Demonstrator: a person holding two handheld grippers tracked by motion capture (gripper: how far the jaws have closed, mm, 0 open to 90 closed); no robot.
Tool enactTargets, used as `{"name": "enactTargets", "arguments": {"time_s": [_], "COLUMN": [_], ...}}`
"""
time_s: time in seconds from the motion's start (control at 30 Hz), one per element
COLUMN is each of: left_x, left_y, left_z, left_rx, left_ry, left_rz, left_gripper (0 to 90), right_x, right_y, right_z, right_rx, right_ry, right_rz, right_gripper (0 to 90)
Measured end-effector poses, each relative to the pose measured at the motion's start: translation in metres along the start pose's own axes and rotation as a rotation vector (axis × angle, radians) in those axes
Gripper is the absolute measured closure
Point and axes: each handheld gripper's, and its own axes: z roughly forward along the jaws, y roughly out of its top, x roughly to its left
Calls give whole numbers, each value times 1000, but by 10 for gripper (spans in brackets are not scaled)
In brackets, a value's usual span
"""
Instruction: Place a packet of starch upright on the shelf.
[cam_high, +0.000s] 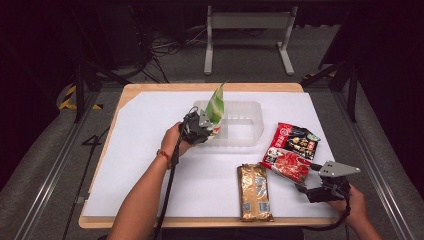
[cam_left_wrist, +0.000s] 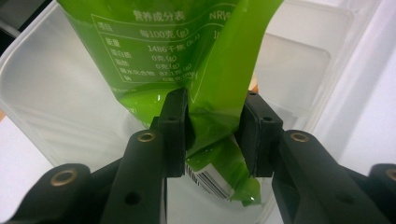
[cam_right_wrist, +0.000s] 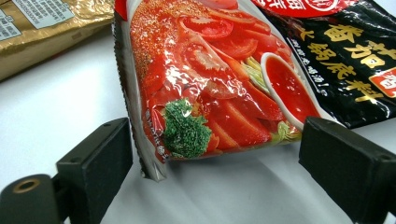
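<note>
High view: white table sheet (cam_high: 150, 165), clear plastic bin (cam_high: 245, 131) at mid-table. L gripper (cam_high: 206, 126) holds green pouch (cam_high: 216, 104) upright over the bin's left end, pouch bottom inside or just at the rim; cannot tell if it touches the floor of the bin. R gripper (cam_high: 300, 181) sits at the near corner of the red soup-base pack (cam_high: 291, 151), which lies flat on the sheet, just right of the bin. Gold pack (cam_high: 255, 191) lies flat near the front edge, apart from both.

L gripper view: jaws pinching green pouch (cam_left_wrist: 215, 93) on a folded, creased part low down, pads pressed on film only. Bin wall (cam_left_wrist: 42, 84) behind and below.

R gripper view: jaws spread wide either side of the pack's corner (cam_right_wrist: 210, 93), not touching. Pack corner slightly lifted off the sheet.

Risks, biggest first (judgement):
1. Pouch tall vs. bin walls; if let go while upright it prob. tips over the rim and lands on the table. Cause: high c.g., little wall support.
2. Pinch on slick folded film; may slide out before the pouch is down.
3. R jaws closing level on a flat pack could shove it along the sheet toward the bin rather than catch it; needs lower pad under the raised corner.
4. Gold pack near front edge; a forearm sweep could knock it off.
</note>
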Motion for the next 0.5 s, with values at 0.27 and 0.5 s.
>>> {"name": "enactTargets", "arguments": {"time_s": [0.27,0.5], "left_x": [4,0], "left_y": [0,-7], "left_z": [-6,-26], "left_rx": [-46,-136], "left_ry": [-71,-110], "left_rz": [-68,-138], "left_gripper": [543,370], "right_x": [-1,-2], "right_y": [-1,-2], "right_z": [-1,-2], "right_rx": [-4,-14], "right_ry": [3,8], "right_rz": [8,18], "right_gripper": [107,107]}}
